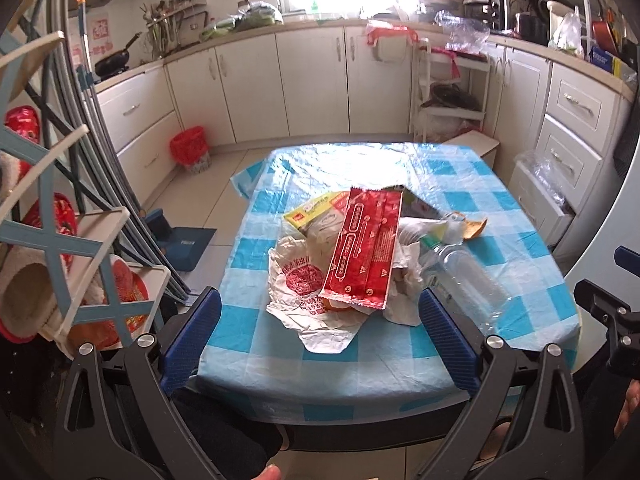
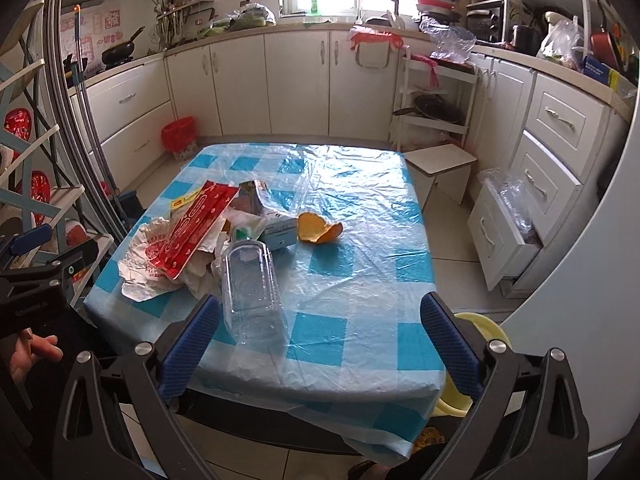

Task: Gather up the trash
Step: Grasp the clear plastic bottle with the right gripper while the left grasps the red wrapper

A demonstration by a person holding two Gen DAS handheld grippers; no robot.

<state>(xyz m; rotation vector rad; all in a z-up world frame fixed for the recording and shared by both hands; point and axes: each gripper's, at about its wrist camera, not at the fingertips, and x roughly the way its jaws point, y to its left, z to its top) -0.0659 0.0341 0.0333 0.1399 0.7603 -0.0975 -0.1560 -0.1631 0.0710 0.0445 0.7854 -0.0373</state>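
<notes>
1. Hovering at the near edge of the counter (image 1: 400, 344), the left gripper (image 1: 320, 332) has its blue fingers (image 1: 192, 340) spread wide, holding nothing.
2. Beside it, the right gripper (image 2: 320, 336) waits at the same near edge of the counter, fingers (image 2: 450, 344) equally wide apart and empty.
3. On the counter's checked blue cloth lies a heap of trash, toward the side nearest the rack (image 1: 60, 240).
4. A red wrapper (image 1: 364, 248) tops the heap, slanting over a crumpled white bag (image 1: 296, 284) with red print.
5. A yellow packet (image 1: 316, 212) pokes out from under the wrapper on the far side of the heap.
6. A clear bottle (image 2: 250, 284) lies on its side against the heap, its green-collared neck pointing away from the grippers and its base toward the counter's near edge.
7. A small box (image 2: 280, 232) sits just behind the bottle, and an orange peel (image 2: 318, 228) rests beside that box, toward the counter's middle.
8. A red bin (image 1: 190, 148) stands on the floor beyond the counter, against the cabinets.
9. A yellow stool (image 2: 480, 328) shows past the counter's near right corner.
</notes>
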